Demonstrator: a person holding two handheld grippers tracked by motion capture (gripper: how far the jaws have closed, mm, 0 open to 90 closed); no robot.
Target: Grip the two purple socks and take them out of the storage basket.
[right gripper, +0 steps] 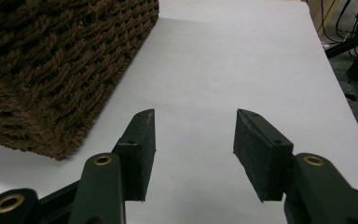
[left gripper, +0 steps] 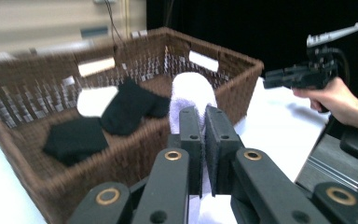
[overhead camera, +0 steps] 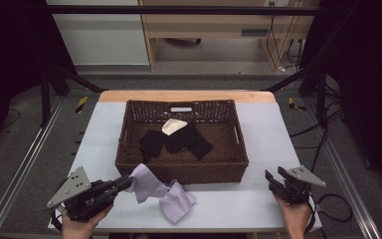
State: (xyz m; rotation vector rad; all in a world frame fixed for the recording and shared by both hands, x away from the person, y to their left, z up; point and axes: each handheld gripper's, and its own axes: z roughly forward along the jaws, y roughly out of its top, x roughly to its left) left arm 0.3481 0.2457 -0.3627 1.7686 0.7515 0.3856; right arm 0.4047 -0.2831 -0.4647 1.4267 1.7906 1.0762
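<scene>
A pale lilac sock (overhead camera: 159, 191) lies on the white table in front of the brown wicker basket (overhead camera: 129, 159). My left gripper (overhead camera: 124, 183) is shut on its left end, lifting it a little. In the left gripper view the sock (left gripper: 192, 95) rises between the closed jaws of the left gripper (left gripper: 203, 122). Inside the basket (left gripper: 242, 88) lie two black socks (overhead camera: 179, 139) and a cream one (overhead camera: 173, 125). My right gripper (overhead camera: 272, 179) stands open at the table's right front; in its own view the right gripper (right gripper: 193, 135) holds nothing, with the basket's corner (right gripper: 51, 70) to its left.
The white table top (overhead camera: 258, 134) has bare room on both sides of the basket. A metal frame rail (overhead camera: 25, 164) runs along each side. Cables (overhead camera: 333, 204) lie on the floor at the right. A wooden desk (overhead camera: 204, 25) stands behind.
</scene>
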